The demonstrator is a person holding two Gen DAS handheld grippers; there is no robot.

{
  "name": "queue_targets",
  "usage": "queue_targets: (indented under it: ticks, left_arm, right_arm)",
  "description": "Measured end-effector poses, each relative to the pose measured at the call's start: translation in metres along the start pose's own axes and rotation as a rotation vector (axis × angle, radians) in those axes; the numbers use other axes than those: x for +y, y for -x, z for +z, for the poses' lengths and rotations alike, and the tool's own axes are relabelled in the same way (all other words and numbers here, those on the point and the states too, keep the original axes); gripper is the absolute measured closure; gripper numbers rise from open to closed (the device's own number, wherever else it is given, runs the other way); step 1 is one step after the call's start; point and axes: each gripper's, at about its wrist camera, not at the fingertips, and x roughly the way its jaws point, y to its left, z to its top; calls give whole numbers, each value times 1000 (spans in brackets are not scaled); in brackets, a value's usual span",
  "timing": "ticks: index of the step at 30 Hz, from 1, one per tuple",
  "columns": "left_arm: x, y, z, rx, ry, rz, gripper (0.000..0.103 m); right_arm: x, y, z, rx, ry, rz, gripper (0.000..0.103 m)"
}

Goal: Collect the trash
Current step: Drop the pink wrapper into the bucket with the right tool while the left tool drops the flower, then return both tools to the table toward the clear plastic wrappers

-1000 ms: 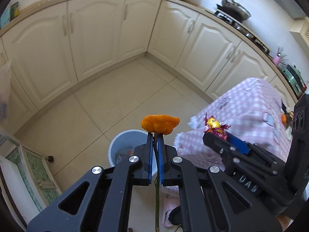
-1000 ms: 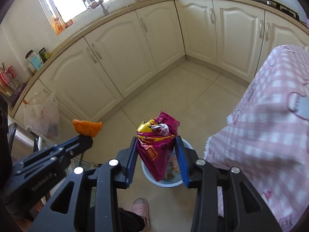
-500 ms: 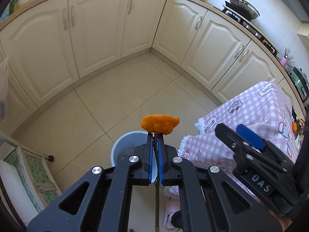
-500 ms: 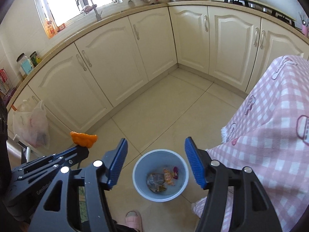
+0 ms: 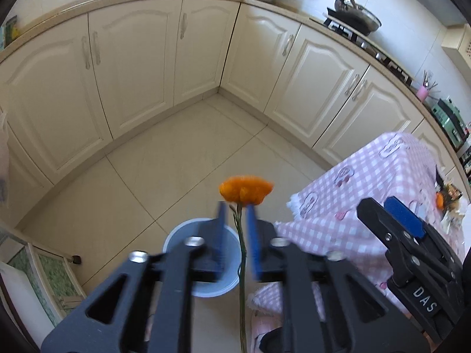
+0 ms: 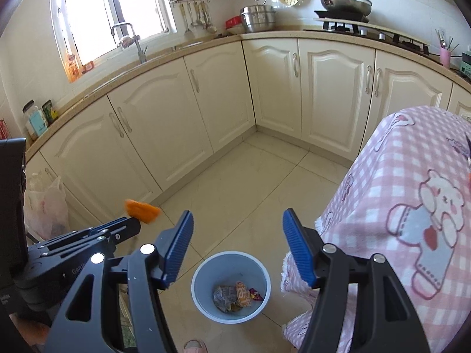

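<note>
One orange flower [image 5: 245, 189] between opening left hand-held gripper [image 5: 236, 210]; right hand-held gripper [image 6: 237, 220] apart, empty; one bin [image 6: 200, 276].

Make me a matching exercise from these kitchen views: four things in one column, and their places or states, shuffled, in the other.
Things:
1. orange flower on a thin green stem
2. round pale blue plastic bin
3. crumpled snack wrappers
4. dark frying pan

Places:
A. on the stove
B. between the left gripper's opening jaws
C. on the floor tiles
D. inside the bin

Pairs: 1-B, 2-C, 3-D, 4-A
</note>
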Motion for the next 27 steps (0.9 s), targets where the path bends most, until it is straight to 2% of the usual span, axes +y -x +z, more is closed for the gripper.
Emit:
queue_targets:
  ticks: [1,3,13,20,27]
  left_arm:
    - [-1,5,1,-16,3,15,54]
    - [-4,12,1,-40,1,25,47]
    - [-43,55,-4,-89,-53,-9,47]
    - [-102,83,-17,-124,-142,-68,45]
    - [-179,93,-38,-114,-265,-159,41]
  right_arm:
    - [-3,4,1,-8,-4,1,41]
    - [-8,12,4,-21,-9,-2,40]
    - [-38,61,6,-86,-52,-26,40]
    - [-78,113,1,-154,-101,-64,39]
    - [-147,174,-15,-236,-177,-163,38]
